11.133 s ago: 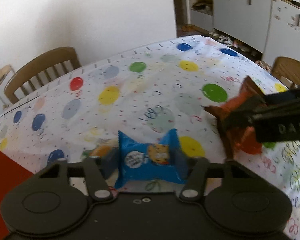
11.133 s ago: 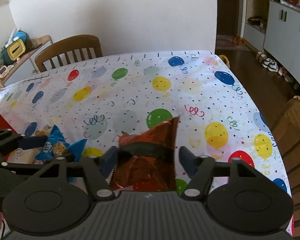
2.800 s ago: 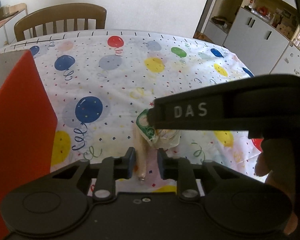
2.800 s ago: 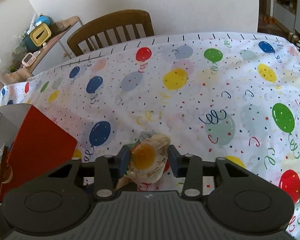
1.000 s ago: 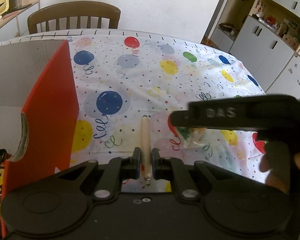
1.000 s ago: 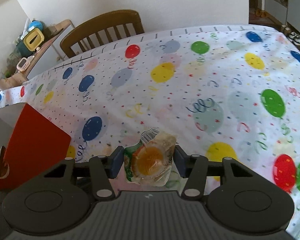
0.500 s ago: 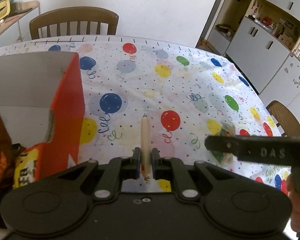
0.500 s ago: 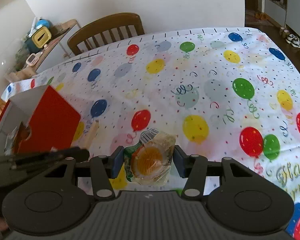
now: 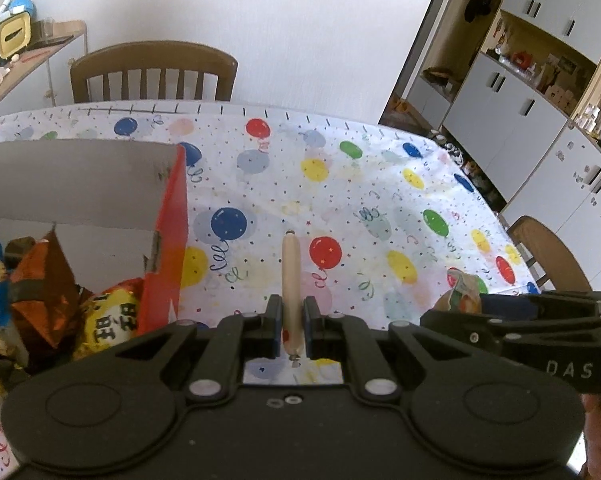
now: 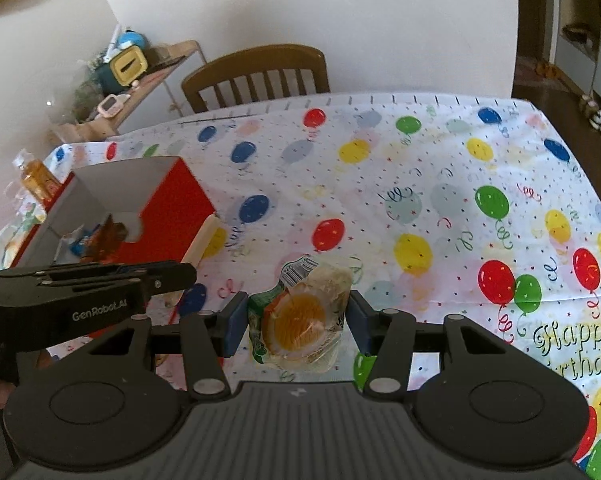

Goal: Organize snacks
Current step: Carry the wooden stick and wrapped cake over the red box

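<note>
left wrist: left gripper (image 9: 291,322) pinches sausage stick (image 9: 290,280) beside red box (image 9: 168,240); right gripper (image 10: 296,322) clasps egg pack (image 10: 300,316).

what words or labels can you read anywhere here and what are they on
"DAS": black right gripper, seen from the left wrist.
"GenRobot.AI": black left gripper, seen from the right wrist.
"Happy", then a cut-off "irthda": white balloon-print tablecloth.
Print on the yellow snack packet and clear egg pouch: unreadable.

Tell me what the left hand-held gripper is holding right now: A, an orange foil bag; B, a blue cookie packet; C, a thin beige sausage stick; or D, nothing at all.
C: the left hand-held gripper has its fingers closed on a thin beige sausage stick that points forward over the balloon tablecloth.
</note>
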